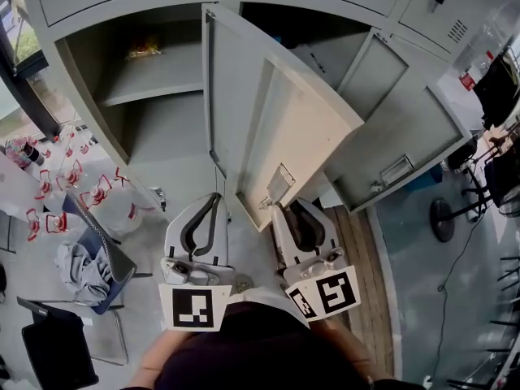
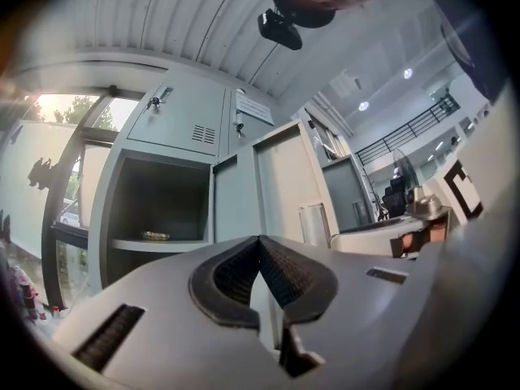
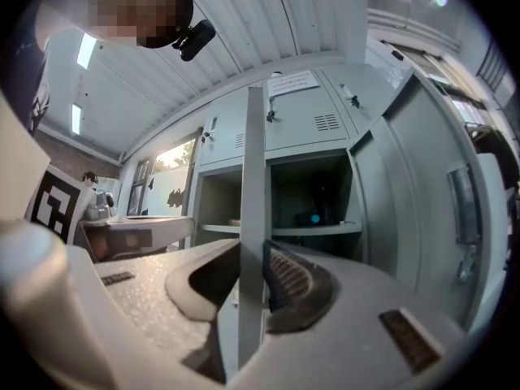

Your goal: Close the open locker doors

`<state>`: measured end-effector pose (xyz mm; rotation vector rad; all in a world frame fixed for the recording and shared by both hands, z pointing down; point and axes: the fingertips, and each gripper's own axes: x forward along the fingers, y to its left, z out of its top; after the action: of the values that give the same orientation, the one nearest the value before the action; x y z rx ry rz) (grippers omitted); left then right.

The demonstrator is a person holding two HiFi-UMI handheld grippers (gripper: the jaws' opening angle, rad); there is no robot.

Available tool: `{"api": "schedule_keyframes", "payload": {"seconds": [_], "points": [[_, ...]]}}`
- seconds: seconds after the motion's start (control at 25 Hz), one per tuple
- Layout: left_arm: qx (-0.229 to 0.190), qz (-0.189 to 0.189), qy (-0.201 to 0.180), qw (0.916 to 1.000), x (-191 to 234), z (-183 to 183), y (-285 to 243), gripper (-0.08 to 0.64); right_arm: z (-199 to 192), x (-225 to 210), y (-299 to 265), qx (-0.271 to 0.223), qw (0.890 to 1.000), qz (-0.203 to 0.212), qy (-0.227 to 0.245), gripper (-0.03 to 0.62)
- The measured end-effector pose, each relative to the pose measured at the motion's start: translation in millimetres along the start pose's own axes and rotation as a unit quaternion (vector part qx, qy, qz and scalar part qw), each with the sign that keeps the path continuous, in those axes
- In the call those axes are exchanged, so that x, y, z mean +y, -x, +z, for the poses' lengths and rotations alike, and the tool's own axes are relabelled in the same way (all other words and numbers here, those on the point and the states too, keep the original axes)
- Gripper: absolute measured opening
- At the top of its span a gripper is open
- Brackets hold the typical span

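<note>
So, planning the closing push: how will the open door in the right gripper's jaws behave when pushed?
The left locker's door is a thin sheet-metal panel with folded edges, so probably stiff but light. Hinged on the locker frame, it should swing, not slide. The right gripper pinches its smooth painted edge, which might slip.

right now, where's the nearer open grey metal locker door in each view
Head view: grey metal locker door, centre, swung outward.
Left gripper view: just right of centre.
Right gripper view: edge-on at centre, between the right gripper's jaws.
Shared landmark: the locker shelf left of it.
</note>
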<state>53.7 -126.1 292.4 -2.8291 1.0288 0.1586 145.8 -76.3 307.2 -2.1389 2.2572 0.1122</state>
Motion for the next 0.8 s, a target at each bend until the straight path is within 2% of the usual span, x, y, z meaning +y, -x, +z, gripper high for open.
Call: {"api": "schedule_keyframes", "payload": {"seconds": [0.2, 0.44, 0.8], "points": [[0.003, 0.016, -0.024, 0.9996, 2.2, 2.1, 4.3, 0.002, 1.0, 8.8, 0.7, 0.002, 1.000, 0.026, 0.000, 0.089], [-0.001, 0.039, -0.028, 0.9988, 7.0, 6.2, 5.2, 0.002, 1.1, 22.0, 0.3, 0.002, 0.998, 0.060, -0.002, 0.091], [-0.004, 0.059, -0.029, 0.9978, 6.3, 9.3, 7.1, 0.002, 1.1, 36.4, -1.5, -0.001, 0.997, 0.077, -0.007, 0.095]]}}
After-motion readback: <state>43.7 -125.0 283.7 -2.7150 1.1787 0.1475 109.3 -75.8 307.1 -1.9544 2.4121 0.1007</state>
